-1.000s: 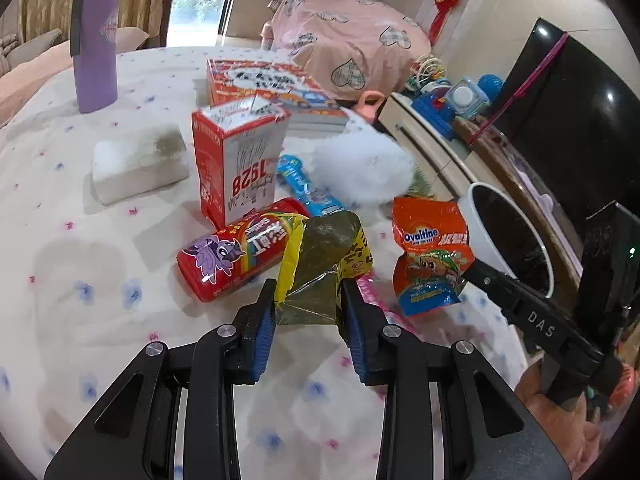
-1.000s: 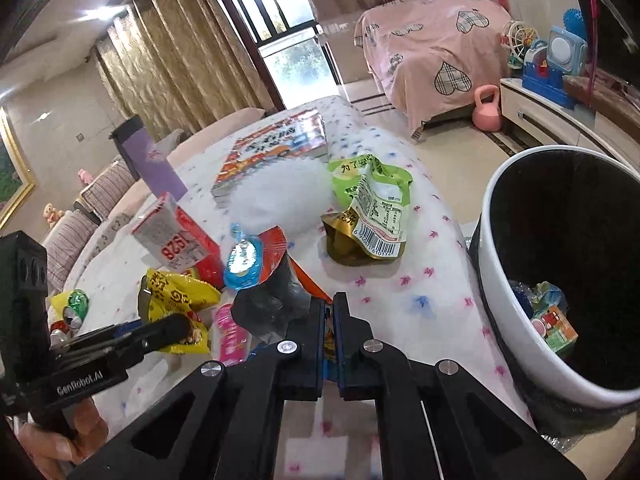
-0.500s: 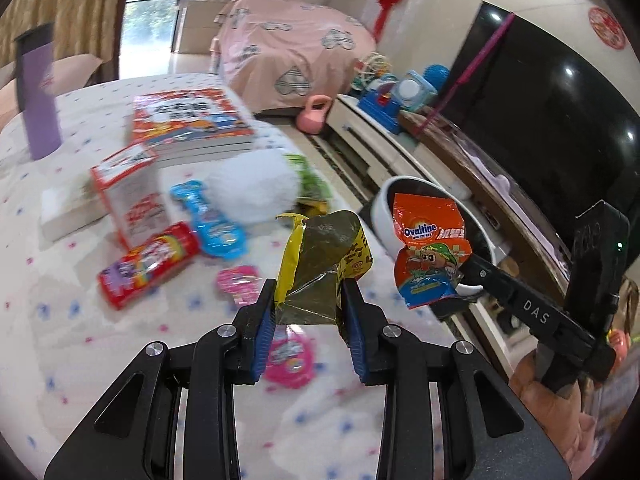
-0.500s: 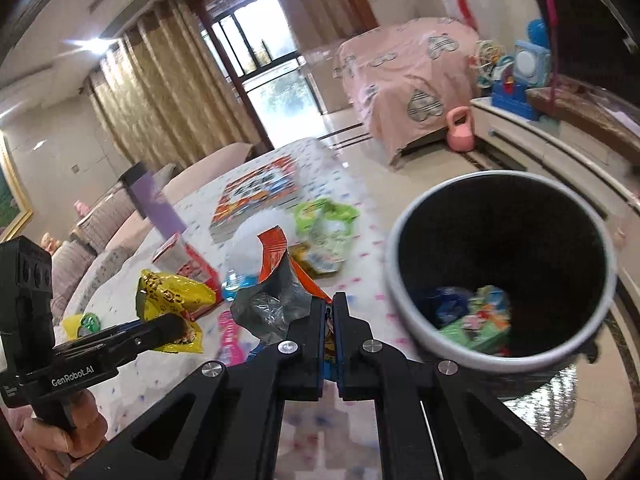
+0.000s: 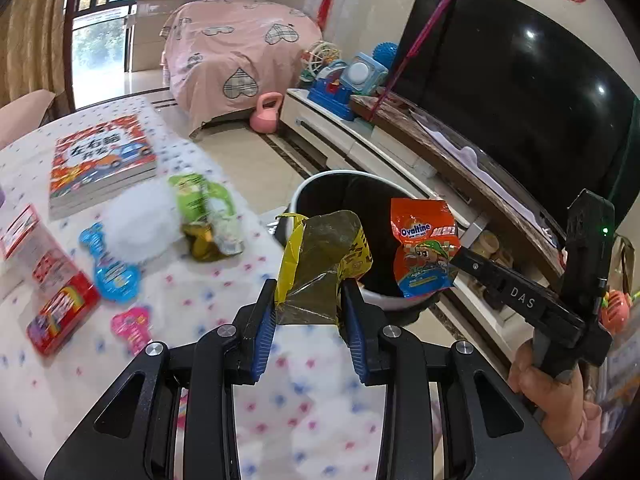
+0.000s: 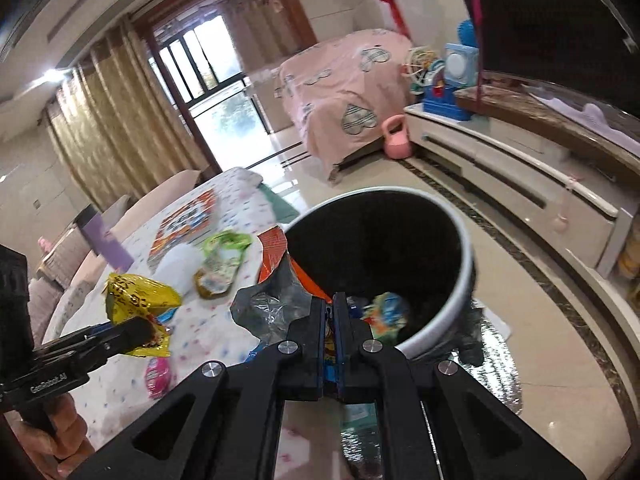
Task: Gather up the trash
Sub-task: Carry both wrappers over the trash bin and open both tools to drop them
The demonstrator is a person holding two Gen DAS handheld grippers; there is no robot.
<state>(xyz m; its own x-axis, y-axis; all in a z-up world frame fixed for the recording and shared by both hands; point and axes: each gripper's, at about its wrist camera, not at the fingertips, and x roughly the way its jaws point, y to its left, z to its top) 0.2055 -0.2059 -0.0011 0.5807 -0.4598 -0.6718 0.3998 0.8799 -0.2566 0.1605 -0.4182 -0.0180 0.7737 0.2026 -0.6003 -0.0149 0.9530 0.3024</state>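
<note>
My left gripper point(image 5: 309, 294) is shut on a yellow and olive snack wrapper point(image 5: 320, 264), held over the table edge beside the white trash bin point(image 5: 320, 184). My right gripper point(image 6: 328, 316) is shut on an orange Ovaltine wrapper point(image 6: 276, 280), held at the bin's near rim point(image 6: 466, 248); the wrapper also shows in the left wrist view point(image 5: 424, 252). The bin holds some coloured wrappers point(image 6: 388, 312). A green wrapper point(image 5: 204, 208), a blue packet point(image 5: 112, 264), a pink packet point(image 5: 134, 324) and a red tube point(image 5: 60, 316) lie on the table.
The table has a white dotted cloth point(image 5: 208, 292) with a book point(image 5: 100, 160), a white fluffy lump point(image 5: 140, 216) and a red carton point(image 5: 24, 228). A TV stand point(image 6: 520, 184) and a TV point(image 5: 520, 92) are behind the bin. A pink kettlebell point(image 6: 396, 140) sits on the floor.
Both grippers have swung right from over the table toward the bin, each still holding its wrapper. The bin now sits directly ahead of both.
</note>
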